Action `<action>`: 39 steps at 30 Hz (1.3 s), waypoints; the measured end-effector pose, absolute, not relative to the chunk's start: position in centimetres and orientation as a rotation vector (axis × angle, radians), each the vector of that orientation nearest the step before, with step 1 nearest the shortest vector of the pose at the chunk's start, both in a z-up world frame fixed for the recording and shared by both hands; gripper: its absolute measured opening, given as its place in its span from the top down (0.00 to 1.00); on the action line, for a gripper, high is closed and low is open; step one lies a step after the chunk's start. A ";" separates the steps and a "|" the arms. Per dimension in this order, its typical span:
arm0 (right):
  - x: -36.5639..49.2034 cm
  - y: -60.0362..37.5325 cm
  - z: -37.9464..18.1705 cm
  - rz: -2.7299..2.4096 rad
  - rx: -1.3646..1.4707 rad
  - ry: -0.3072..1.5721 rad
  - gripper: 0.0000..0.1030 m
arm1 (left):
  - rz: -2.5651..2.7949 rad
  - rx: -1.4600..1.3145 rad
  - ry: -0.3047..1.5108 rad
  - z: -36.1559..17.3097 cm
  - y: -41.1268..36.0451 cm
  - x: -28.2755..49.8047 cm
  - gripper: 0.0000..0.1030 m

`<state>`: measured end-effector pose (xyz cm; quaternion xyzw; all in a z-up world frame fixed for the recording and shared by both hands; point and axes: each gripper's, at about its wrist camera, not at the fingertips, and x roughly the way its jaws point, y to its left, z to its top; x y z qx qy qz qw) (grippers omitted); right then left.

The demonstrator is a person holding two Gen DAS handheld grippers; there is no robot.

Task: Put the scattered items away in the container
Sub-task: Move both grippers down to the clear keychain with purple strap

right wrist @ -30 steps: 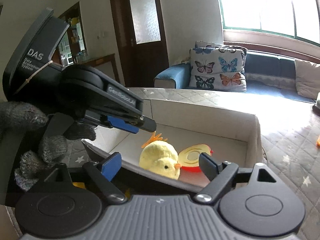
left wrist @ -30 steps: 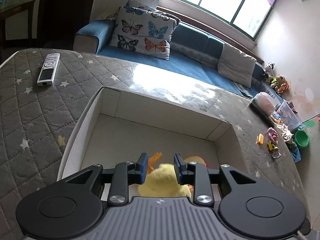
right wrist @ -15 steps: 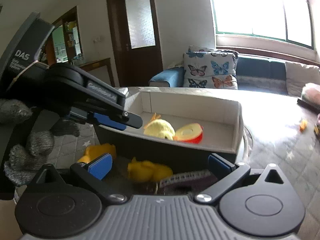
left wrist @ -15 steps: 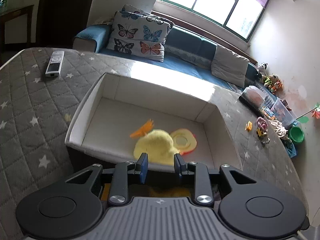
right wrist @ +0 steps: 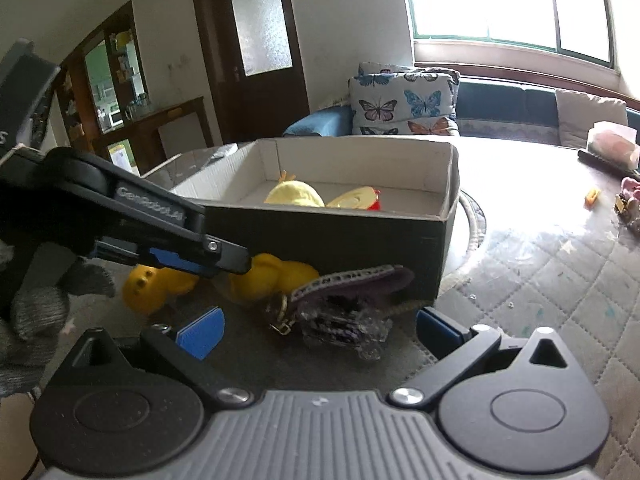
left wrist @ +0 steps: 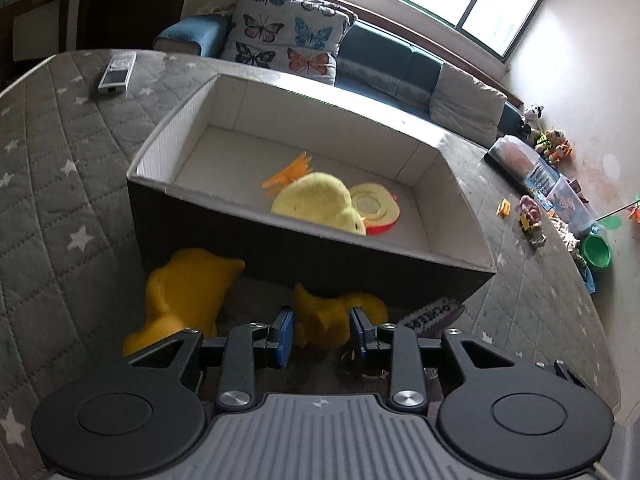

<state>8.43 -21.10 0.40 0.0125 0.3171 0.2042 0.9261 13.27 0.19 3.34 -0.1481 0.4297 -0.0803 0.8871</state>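
Inside the white-lined dark cardboard box (left wrist: 456,216), which stands ahead of both pairs of jaws, three things are already placed: a pale yellow plush chick (left wrist: 316,202), a red-and-cream toy apple half (left wrist: 376,210) and a small orange clip-like piece (left wrist: 288,172). So a part of the task is judged as done.

Outside the box, more things are left. The left gripper (left wrist: 322,330) is held with its jaws a little apart, and a small yellow rubber duck (left wrist: 336,314) is seen directly between and just ahead of them; contact with the pads cannot be confirmed. To the left of these jaws a bigger yellow rubber duck (left wrist: 184,292) lies close against the front wall of the box. The right gripper (right wrist: 320,326) has its jaws wide apart, with nothing held; a dark purple keychain charm with a patterned strap (right wrist: 344,300) lies between them, just ahead. Far to the right of the jaws, a few small toys (left wrist: 528,216) are scattered on the grey star-quilted tabletop (left wrist: 52,184), and a silver remote control (left wrist: 116,72) lies far ahead on the left (whether it belongs to the task is not clear).

The lower part of the small duck is hidden behind the left jaws, the charm is blurred and its exact kind cannot be told, and the lettering on its strap is not readable.
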 end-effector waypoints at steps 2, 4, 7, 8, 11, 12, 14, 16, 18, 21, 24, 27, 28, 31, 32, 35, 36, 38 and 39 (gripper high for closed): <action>8.8 -21.2 0.1 0.426 0.028 0.655 0.00 | -0.165 -0.307 0.903 3.1 0.1 13.3 0.68; 9.3 -21.2 -0.2 0.435 0.030 0.659 0.00 | -0.164 -0.308 0.912 3.0 -0.1 13.5 0.68; 10.0 -21.0 -0.7 0.466 0.026 0.669 0.00 | -0.170 -0.307 0.921 2.8 -0.4 13.6 0.68; 10.2 -21.0 -0.9 0.476 0.022 0.673 0.00 | -0.169 -0.306 0.925 2.7 -0.5 13.6 0.68; 10.5 -20.6 -1.2 0.502 0.014 0.682 0.00 | -0.167 -0.304 0.932 2.5 -0.6 13.6 0.68; 10.4 -20.5 -1.3 0.514 0.012 0.681 0.00 | -0.167 -0.304 0.932 2.5 -0.6 13.6 0.68; 10.2 -20.2 -1.3 0.519 0.002 0.676 0.00 | -0.167 -0.308 0.935 2.5 -0.6 13.6 0.68; 9.9 -20.2 -1.3 0.519 -0.003 0.676 0.00 | -0.170 -0.315 0.937 2.4 -0.5 13.4 0.68; 9.5 -20.3 -1.3 0.527 0.002 0.679 0.00 | -0.171 -0.320 0.943 2.2 -0.5 13.3 0.68; 8.7 -20.5 -1.1 0.542 0.008 0.682 0.00 | -0.172 -0.326 0.957 1.9 -0.5 13.1 0.68; 7.8 -20.7 -1.0 0.587 0.023 0.687 0.00 | -0.176 -0.331 0.972 1.5 -0.5 12.9 0.68; 6.7 -20.6 -0.8 0.648 0.019 0.681 0.00 | -0.181 -0.339 0.979 1.4 -0.4 12.9 0.68; 6.4 -20.5 -0.8 0.647 0.007 0.674 0.00 | -0.182 -0.341 0.979 1.4 -0.4 12.8 0.68; 6.0 -20.4 -0.6 0.607 -0.029 0.657 0.00 | -0.191 -0.350 0.979 1.6 -0.4 12.8 0.68; 6.2 -20.5 -0.6 0.597 -0.028 0.657 0.00 | -0.195 -0.355 0.978 1.6 -0.4 12.8 0.68; 6.8 -20.6 -0.9 0.578 -0.027 0.663 0.01 | -0.219 -0.365 0.981 1.8 -0.7 12.8 0.68; 7.0 -20.6 -0.9 0.571 -0.027 0.665 0.05 | -0.225 -0.367 0.983 1.8 -0.8 12.8 0.68; 7.4 -20.6 -1.1 0.559 -0.027 0.670 0.09 | -0.229 -0.371 0.985 1.8 -0.9 12.8 0.68; 7.6 -20.6 -1.2 0.552 -0.026 0.672 0.11 | -0.232 -0.373 0.986 1.8 -1.0 12.8 0.68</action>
